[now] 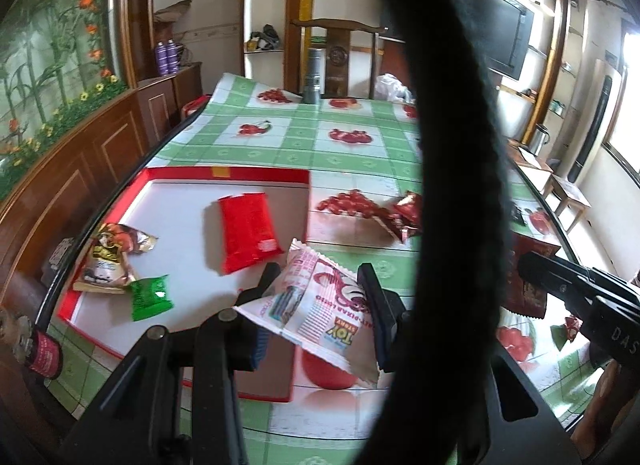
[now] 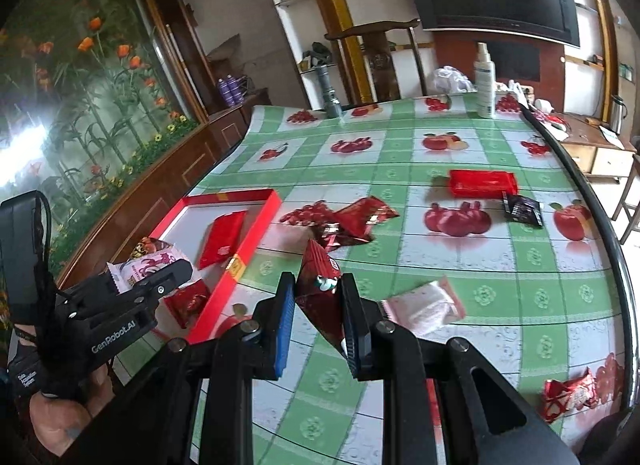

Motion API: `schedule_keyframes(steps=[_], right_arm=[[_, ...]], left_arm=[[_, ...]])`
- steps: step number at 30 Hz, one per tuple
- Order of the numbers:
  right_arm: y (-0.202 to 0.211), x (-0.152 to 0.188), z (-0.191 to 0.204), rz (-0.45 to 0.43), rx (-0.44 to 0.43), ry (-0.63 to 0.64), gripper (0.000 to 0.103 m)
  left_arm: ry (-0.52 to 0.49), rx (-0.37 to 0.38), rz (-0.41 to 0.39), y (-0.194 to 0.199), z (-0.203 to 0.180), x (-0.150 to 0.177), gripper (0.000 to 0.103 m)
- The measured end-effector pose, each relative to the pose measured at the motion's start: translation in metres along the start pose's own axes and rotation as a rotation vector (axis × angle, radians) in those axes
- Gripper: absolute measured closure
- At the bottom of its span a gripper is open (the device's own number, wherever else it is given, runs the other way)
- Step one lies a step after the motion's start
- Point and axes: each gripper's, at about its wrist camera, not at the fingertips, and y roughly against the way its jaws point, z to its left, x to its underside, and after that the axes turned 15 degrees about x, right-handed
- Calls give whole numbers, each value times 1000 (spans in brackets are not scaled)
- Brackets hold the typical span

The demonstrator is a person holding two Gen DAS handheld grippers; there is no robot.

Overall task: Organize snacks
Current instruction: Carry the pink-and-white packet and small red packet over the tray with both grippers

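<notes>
Two grippers, each pinching a snack. Left gripper (image 1: 320, 297) clamps a white printed packet (image 1: 316, 305) above the near edge of the red tray (image 1: 224, 174). Right gripper (image 2: 316, 297) squeezes a dark red packet (image 2: 320, 289) over the green checked tablecloth (image 2: 500, 277), just beside the tray (a red pouch (image 1: 248, 229), a brown packet (image 1: 106, 265) and a green sachet (image 1: 151, 297) lie inside).
</notes>
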Motion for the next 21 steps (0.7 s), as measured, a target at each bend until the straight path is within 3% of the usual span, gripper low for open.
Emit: schedule_keyframes(steps=[21], right_arm=[[-35, -19, 81, 24, -146, 92, 82]], left_arm=[[125, -134, -13, 13, 89, 2, 62]])
